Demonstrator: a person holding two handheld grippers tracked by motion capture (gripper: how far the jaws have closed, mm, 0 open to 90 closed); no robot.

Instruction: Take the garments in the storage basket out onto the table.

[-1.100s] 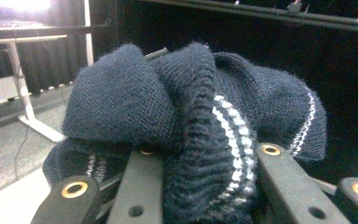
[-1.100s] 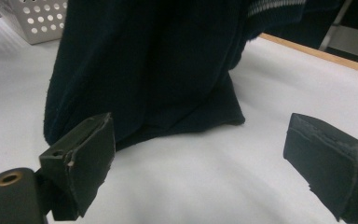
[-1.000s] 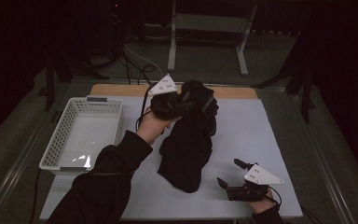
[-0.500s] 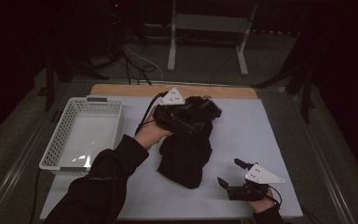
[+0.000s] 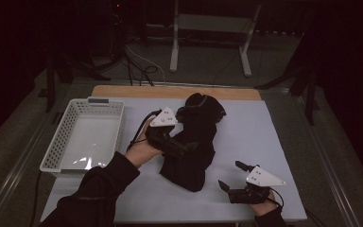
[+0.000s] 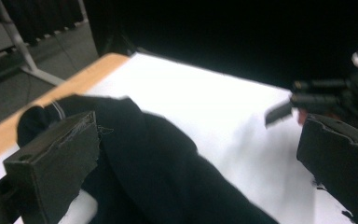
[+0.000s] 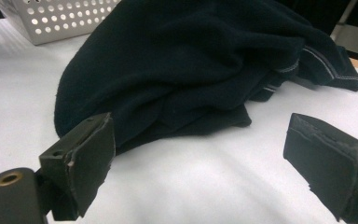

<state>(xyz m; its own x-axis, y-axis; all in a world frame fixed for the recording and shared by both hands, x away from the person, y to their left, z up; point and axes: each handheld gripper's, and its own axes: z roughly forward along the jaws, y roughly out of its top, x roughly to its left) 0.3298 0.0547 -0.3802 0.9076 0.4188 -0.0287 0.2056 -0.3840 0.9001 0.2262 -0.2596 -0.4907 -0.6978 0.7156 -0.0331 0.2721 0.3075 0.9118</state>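
Clearly, with our left gripper (image 5: 187, 146) spread above the black garment (image 5: 194, 142) and our right gripper (image 5: 230, 176) spread nearby, we risk pinching several bunched layers together.

No readable text, labels, brands or numbers anywhere in these views.

black garment (image 5: 196, 142) with pale stitching, white perforated basket (image 5: 86, 135), white table (image 5: 264, 132)

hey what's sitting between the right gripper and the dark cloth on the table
Nothing. In the right gripper view, only bare white table lies between the open right gripper and the dark cloth. The high view shows the same gap.
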